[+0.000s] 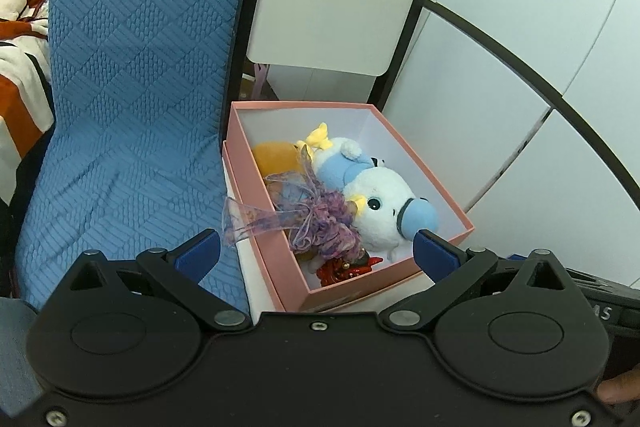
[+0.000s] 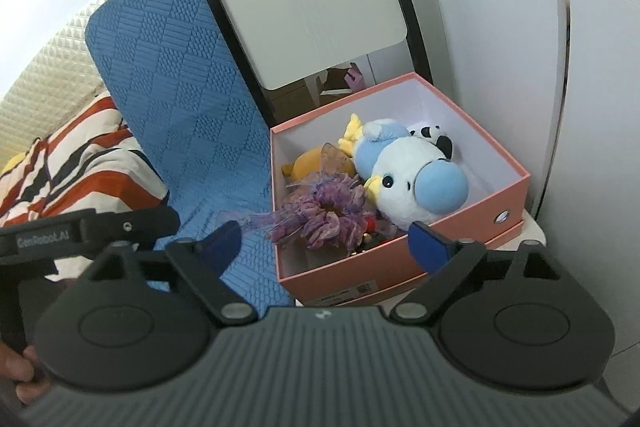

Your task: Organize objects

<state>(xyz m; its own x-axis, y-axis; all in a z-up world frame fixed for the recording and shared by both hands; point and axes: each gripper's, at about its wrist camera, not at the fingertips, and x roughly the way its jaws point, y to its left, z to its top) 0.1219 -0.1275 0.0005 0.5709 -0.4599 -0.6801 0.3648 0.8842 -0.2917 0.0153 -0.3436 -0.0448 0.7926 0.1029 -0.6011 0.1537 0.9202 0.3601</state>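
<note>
Both claws, left [image 1: 316, 251] and right [image 2: 324, 243], spread wide and empty at frame bottom; tuck purple ribbon [image 2: 320, 215] fully inside pink box [image 2: 460, 227].

Both rigs are looking pretty much the same from here. The left gripper [image 1: 316, 251] is showing a smooth matte black body with two big round discs, black linkage arms with silver pivot pins, and blue pads on the fingers [image 1: 434, 254]. Silver screws are sitting along its bottom edge and centre. The right gripper [image 2: 324, 245] is sporting a ribbed grey middle plate with a tiny white logo, same black discs, same blue tips. White "GenRobot.AI" lettering is showing on a black bar at the left.
</note>
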